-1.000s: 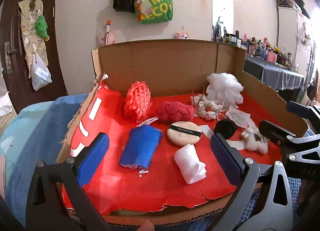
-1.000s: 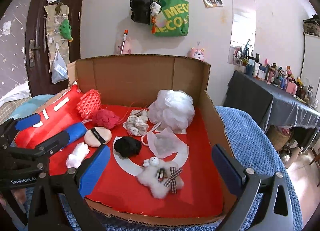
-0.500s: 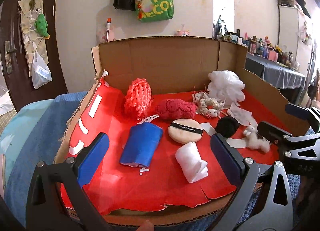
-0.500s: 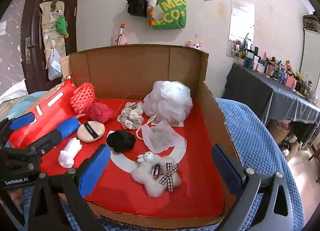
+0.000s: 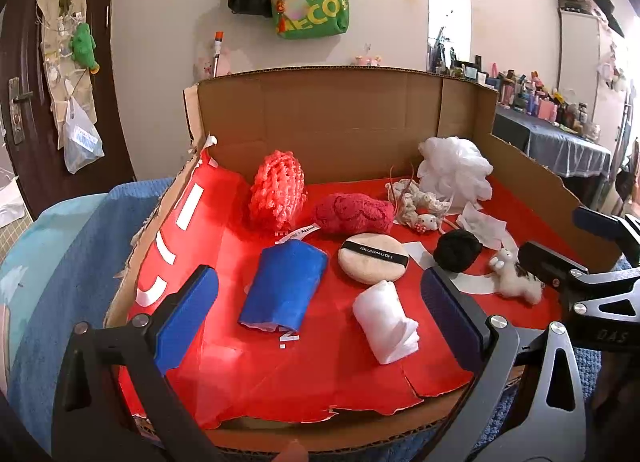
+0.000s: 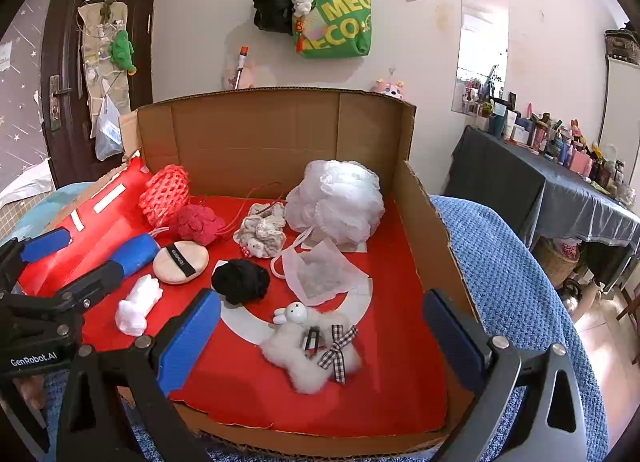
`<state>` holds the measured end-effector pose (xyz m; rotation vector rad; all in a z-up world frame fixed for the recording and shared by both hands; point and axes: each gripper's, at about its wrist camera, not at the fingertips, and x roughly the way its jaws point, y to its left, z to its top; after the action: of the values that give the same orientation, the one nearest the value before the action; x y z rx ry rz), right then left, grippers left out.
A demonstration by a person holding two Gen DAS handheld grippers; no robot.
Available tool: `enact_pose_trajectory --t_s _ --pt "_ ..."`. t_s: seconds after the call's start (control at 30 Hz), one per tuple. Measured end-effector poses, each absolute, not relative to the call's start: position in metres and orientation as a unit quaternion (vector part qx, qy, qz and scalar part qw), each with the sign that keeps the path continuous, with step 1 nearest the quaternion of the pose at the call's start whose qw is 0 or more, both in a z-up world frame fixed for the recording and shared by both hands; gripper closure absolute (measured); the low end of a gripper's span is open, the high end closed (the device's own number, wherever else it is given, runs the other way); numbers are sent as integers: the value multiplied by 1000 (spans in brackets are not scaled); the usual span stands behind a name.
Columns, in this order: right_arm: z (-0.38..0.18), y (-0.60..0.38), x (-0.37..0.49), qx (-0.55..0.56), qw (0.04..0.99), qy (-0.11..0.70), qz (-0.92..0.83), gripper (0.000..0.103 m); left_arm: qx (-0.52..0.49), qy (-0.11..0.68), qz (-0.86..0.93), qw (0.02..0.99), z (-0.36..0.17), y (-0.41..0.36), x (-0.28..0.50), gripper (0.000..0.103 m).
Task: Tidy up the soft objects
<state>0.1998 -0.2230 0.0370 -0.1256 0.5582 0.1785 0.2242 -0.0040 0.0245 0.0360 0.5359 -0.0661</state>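
A blue rolled cloth [image 5: 285, 287] and a white rolled towel [image 5: 387, 320] are laid at the front-left; a round beige powder puff [image 5: 373, 258] sits behind them, a white mesh bath pouf [image 6: 335, 202] rests at the back, and a fluffy white plush rabbit [image 6: 312, 346] lies front-centre.

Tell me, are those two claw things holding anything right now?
Nothing is held. The left gripper and right gripper both stand open, with no item between their fingers.
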Motion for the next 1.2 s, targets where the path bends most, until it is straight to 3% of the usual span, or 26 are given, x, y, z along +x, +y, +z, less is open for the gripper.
enact_pose_trajectory --t_s 1.2 --pt "38 -224 200 -64 956 272 85 0 20 261 -35 964 25 -5 223 0"
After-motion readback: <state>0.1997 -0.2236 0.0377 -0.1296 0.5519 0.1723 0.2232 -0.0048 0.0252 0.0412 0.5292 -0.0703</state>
